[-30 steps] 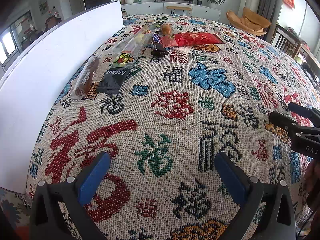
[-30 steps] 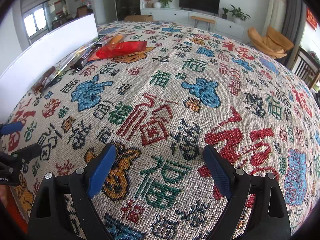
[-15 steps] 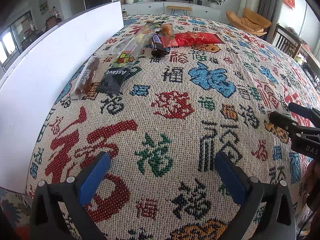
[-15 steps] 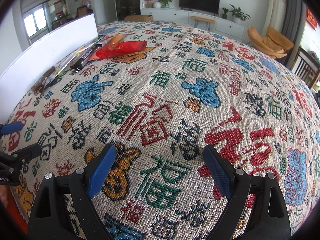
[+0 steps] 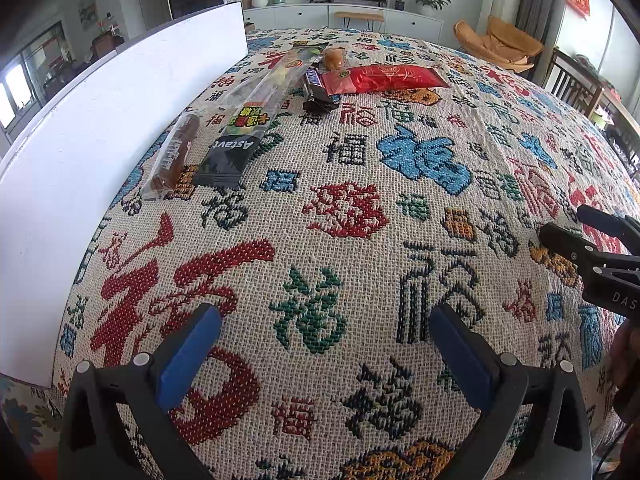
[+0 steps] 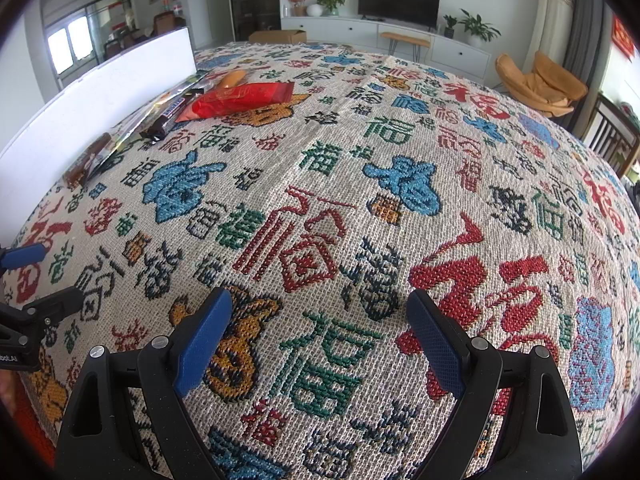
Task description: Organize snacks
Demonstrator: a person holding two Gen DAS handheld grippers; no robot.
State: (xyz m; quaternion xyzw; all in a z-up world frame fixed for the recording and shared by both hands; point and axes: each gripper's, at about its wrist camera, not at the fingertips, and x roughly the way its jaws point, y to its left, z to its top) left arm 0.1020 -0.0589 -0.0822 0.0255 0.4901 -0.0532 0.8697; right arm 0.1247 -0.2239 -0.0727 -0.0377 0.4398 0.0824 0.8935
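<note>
Snacks lie grouped at the far left of the patterned tablecloth [image 5: 352,216]: a red packet [image 5: 382,78], a dark chocolate bar [image 5: 316,88], a long clear-and-black packet [image 5: 256,116], a brown sausage-like stick in clear wrap [image 5: 174,156] and a small orange bun [image 5: 334,57]. The red packet [image 6: 240,98], the chocolate bar [image 6: 166,118] and the bun [image 6: 234,78] also show in the right wrist view. My left gripper [image 5: 324,340] is open over the near cloth, holding nothing. My right gripper [image 6: 320,328] is open too, far from the snacks, with empty fingers.
A white board [image 5: 100,128] stands upright along the table's left edge, beside the snacks. The right gripper's body [image 5: 592,256] shows at the left view's right edge. Chairs [image 5: 576,84] and a TV cabinet [image 5: 344,16] stand beyond the table.
</note>
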